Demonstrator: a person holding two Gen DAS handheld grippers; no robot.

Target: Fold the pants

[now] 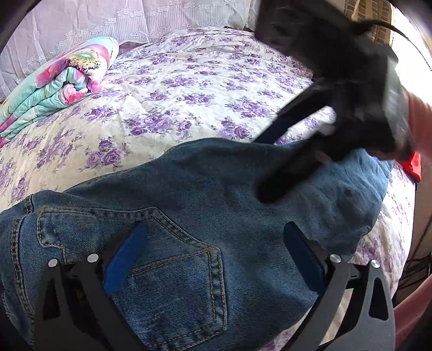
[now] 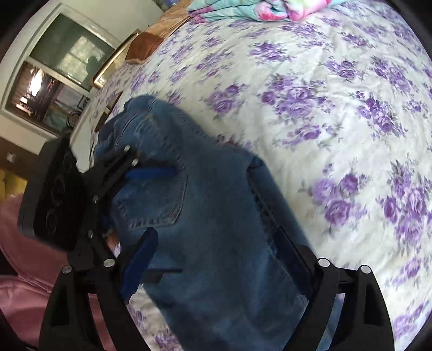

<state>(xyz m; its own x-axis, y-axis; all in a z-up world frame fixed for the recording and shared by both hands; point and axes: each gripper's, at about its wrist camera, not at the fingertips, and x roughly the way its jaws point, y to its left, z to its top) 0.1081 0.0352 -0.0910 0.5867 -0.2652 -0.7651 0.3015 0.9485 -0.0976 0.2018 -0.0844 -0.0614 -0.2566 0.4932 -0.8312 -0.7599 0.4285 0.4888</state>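
Note:
Blue denim pants lie folded on the floral bedspread, back pocket up. My left gripper is open just above the pocket end, its blue pads wide apart. My right gripper shows blurred at the far end of the pants, jaws open, tips at the denim. In the right wrist view the pants lie between my right gripper's spread open fingers, and the left gripper shows over the pocket at the far end.
A folded pink and teal quilt lies at the far left of the bed and also shows in the right wrist view. A lace curtain hangs behind. The bed edge is at the right. A window lies past the bed.

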